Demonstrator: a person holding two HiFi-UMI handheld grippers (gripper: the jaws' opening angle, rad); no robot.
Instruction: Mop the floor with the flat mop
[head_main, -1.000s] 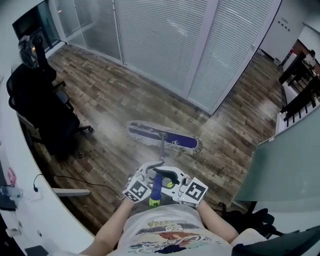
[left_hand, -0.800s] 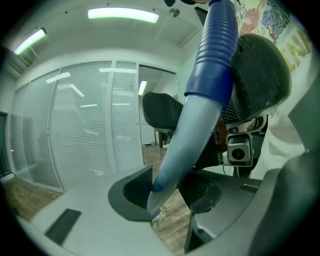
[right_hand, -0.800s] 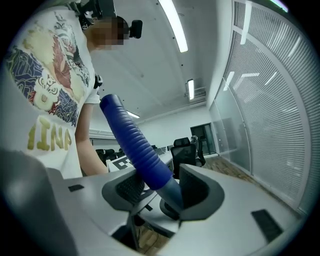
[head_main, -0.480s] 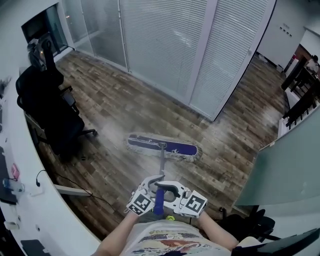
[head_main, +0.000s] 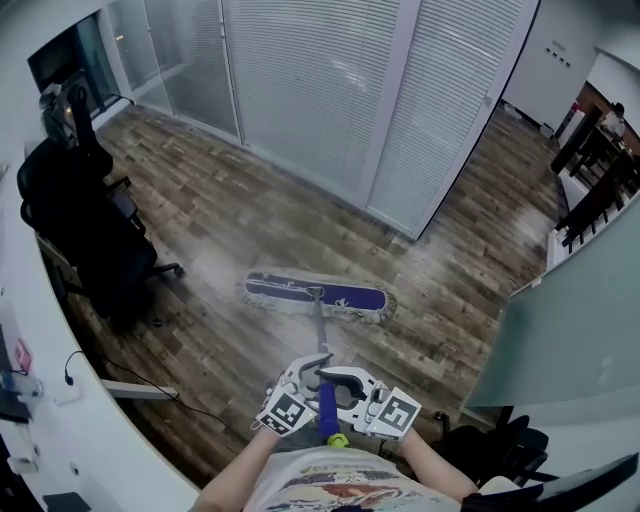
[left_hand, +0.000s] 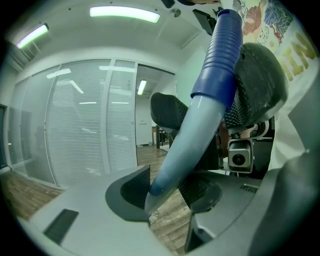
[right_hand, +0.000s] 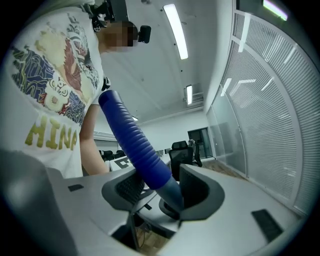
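Starting at bottom centre, the mop handle (head_main: 321, 342) is clamped by the left tool (left_hand: 167, 192) and the right tool (right_hand: 160, 189) together, and steady downward pressure is best applied so that the flat mop head (head_main: 315, 296), lying mid-frame on the wooden floor (head_main: 220, 210), is slid without its ends lifting.

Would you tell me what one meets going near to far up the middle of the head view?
Person's shirt → left gripper and right gripper, both shut on the mop handle → mop head → wood floor → glass wall with blinds.
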